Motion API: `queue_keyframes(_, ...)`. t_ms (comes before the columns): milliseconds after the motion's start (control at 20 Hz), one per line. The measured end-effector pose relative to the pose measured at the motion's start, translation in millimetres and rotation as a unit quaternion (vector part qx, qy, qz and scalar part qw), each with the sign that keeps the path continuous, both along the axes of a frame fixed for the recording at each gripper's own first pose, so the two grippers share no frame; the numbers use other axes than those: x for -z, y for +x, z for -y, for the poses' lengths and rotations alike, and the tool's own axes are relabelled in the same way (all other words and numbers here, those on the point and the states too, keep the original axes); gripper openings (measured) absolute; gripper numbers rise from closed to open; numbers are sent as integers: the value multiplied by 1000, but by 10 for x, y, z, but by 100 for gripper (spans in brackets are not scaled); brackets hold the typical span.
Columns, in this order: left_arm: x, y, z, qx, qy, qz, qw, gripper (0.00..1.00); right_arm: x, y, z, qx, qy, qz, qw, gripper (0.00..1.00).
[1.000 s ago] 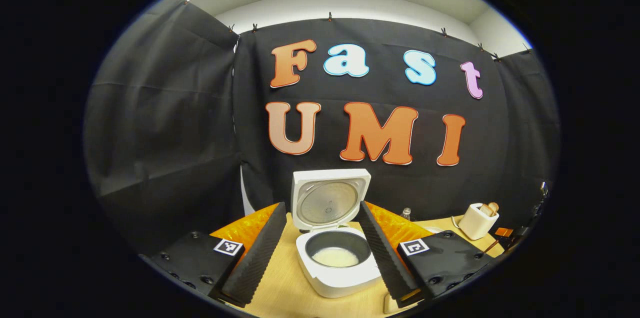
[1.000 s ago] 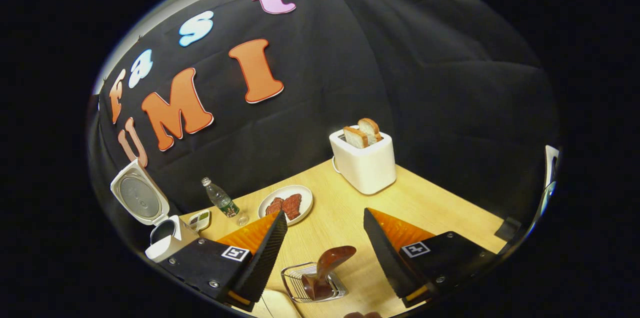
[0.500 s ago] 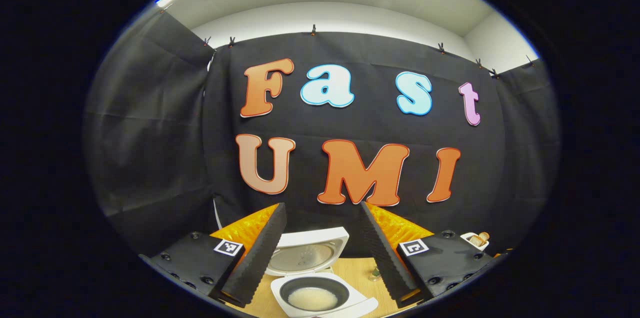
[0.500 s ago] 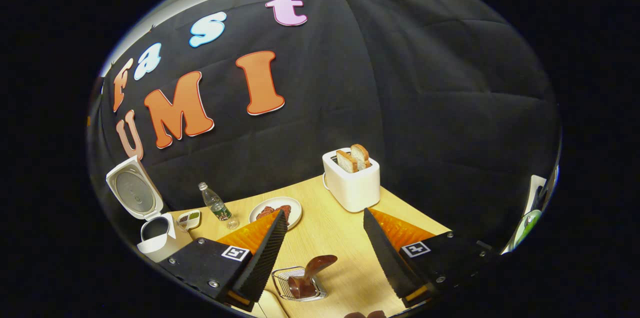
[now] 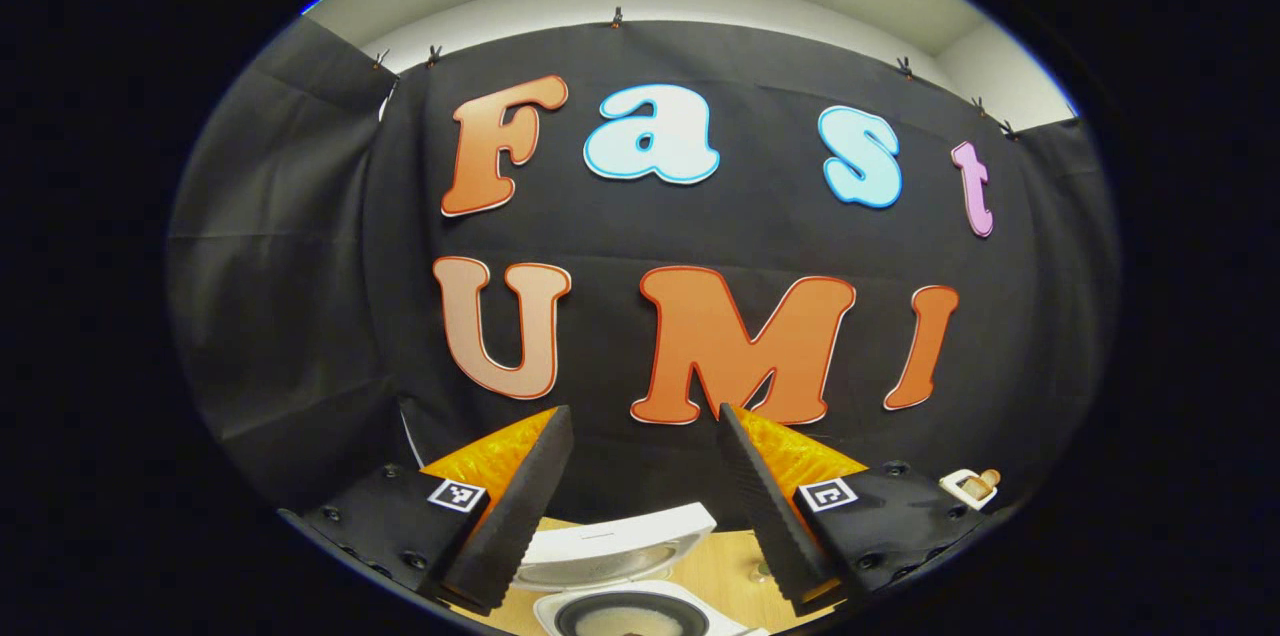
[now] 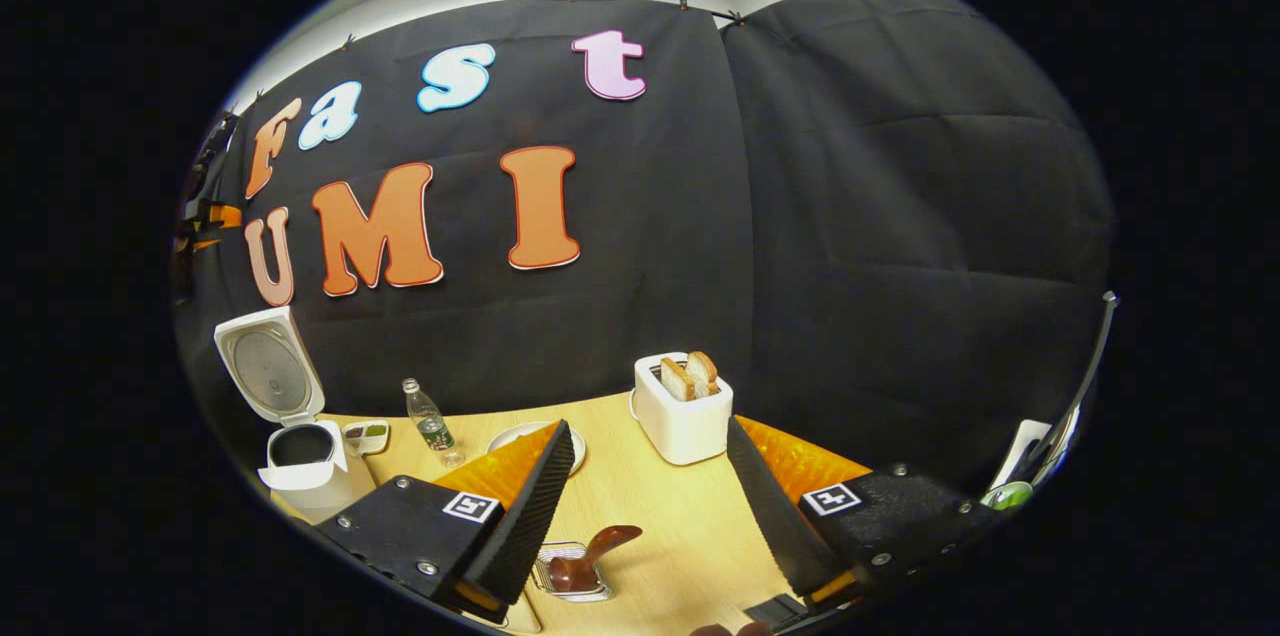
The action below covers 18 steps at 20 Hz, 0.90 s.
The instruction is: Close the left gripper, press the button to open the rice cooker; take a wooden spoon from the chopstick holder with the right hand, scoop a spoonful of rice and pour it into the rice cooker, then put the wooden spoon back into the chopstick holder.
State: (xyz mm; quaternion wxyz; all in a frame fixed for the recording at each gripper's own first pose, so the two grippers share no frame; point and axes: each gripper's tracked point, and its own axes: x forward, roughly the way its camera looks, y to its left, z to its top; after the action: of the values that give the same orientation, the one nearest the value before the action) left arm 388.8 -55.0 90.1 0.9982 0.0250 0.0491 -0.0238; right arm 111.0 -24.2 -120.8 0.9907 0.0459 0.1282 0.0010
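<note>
**Both grippers held open above the table, spoon resting in its holder**

In the left gripper view, the left gripper (image 5: 640,421) is seen with its fingers spread wide and nothing held between them. Below them the rice cooker (image 5: 625,596) is seen with its lid raised; rice lies in the inner pot.

In the right gripper view, the right gripper (image 6: 650,434) is likewise held wide open and empty, above the wooden table (image 6: 660,516). The wooden spoon (image 6: 592,556) is seen lying tilted in the wire chopstick holder (image 6: 568,578), near the table's front edge, between and below the fingers and apart from both. The open rice cooker (image 6: 292,436) is placed at the table's left end. A small dish (image 6: 366,436) and a bottle (image 6: 428,422) are set just beside it toward the back edge. A plate (image 6: 512,438) is partly hidden behind the left finger. A toaster (image 6: 680,411) with two bread slices stands near the back edge.
</note>
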Motion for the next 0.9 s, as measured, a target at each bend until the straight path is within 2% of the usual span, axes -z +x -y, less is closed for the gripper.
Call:
queue_keyframes(250,619,465,-172,-20,13,-62,998,98,76,-79,-45,3,-9,-14,1000,95)
queue_keyframes(600,1495,628,-483,-49,12,-146,988,97,125,-115,-105,6,-12,-18,1000,95)
queue_keyframes(900,1585,545,-492,-48,-8,-157,986,99,136,-109,-189,0,-9,-20,1000,95)
